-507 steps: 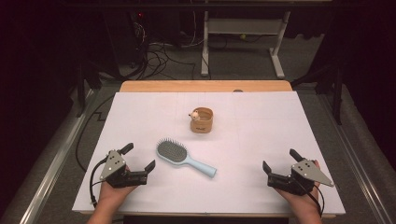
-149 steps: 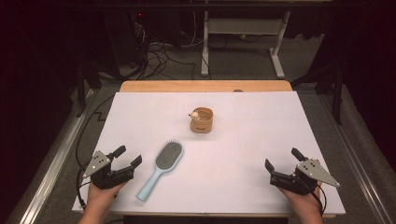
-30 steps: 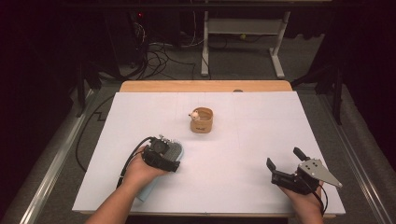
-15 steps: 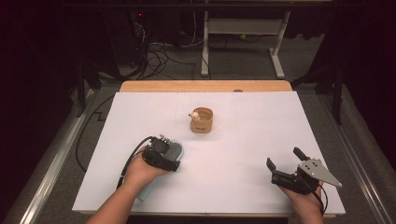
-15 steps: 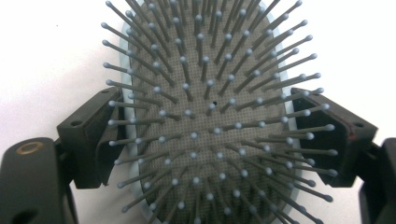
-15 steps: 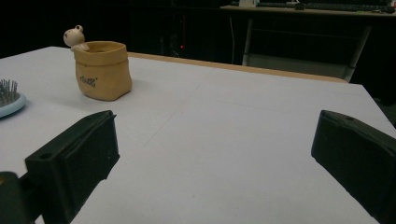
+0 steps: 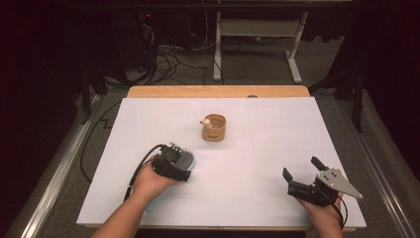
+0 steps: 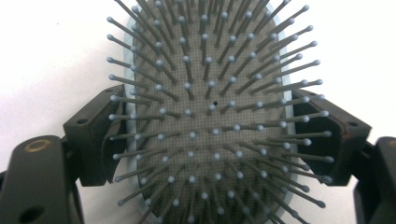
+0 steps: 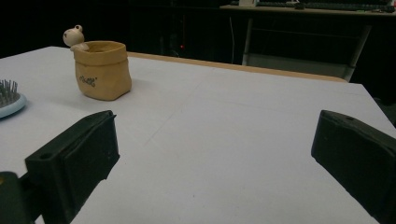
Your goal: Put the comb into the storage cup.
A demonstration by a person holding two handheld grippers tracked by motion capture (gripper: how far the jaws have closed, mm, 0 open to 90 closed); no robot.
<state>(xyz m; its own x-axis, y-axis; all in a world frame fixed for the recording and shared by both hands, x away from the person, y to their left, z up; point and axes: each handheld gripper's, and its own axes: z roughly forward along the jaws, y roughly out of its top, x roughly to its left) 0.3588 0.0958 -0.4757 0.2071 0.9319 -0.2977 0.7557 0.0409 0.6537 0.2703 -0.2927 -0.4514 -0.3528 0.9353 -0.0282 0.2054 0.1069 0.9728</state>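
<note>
The left gripper (image 8: 212, 154) straddles the hairbrush (image 8: 210, 116), one jaw against each side of the head, bristles up; its long axis runs 12 to 6, handle toward the person. The right gripper (image 7: 303, 177) rests open at 3 o'clock. Bare white table (image 7: 257, 173) lies between; a tan pot (image 7: 214, 127) stands at 1 o'clock.
</note>
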